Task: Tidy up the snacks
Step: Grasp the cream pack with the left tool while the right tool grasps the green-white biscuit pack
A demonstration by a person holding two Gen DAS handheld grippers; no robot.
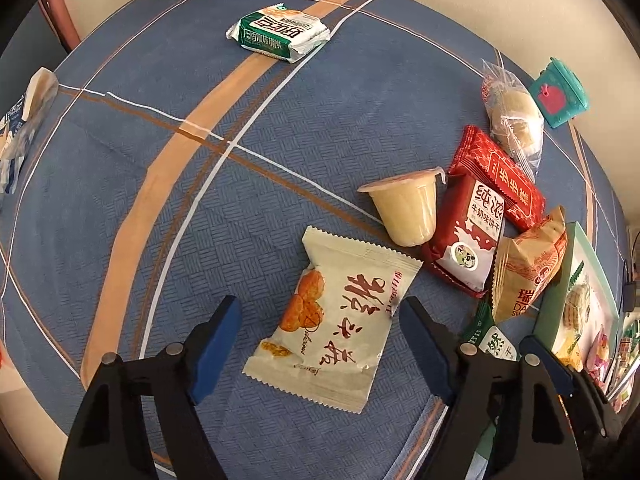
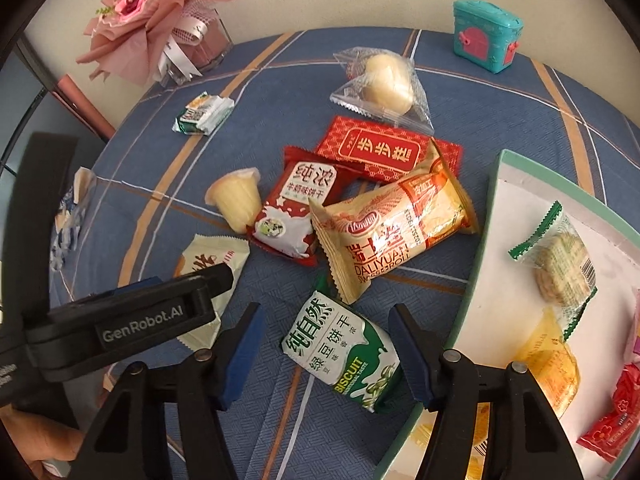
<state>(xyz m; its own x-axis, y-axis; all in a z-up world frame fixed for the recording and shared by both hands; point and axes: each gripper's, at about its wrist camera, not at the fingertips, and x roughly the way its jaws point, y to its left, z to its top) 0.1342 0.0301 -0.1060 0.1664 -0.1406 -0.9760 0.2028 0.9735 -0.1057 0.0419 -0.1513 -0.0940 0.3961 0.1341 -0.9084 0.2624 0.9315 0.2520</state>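
Left gripper (image 1: 320, 344): pointing steeply down at the tablecloth (image 1: 160, 208), its blue pads standing on either side of the white rice-cracker packet (image 1: 336, 332); jaws released, the right pad touching or nearly touching the packet's edge, the left pad clear of it.
White rice-cracker packet: lying flat, long axis running from near-left to far-right.
Right gripper (image 2: 326, 348): tilting down, jaws unclenched around the green biscuit packet (image 2: 344, 356) with gaps on both sides.
Green biscuit packet: lying flat just beside the tray (image 2: 480, 264), long axis running from far-left to near-right.
Tray: sitting at right, holding several wrapped snacks.
Swiss roll packet (image 2: 392, 232): lying beyond the biscuit, long axis slanting towards far-right, overlapping the red milk-biscuit packet (image 2: 292, 208).
Jelly cup (image 2: 236, 196): lying tipped on its side.
Teal toy chest (image 2: 486, 34): standing at the far edge.
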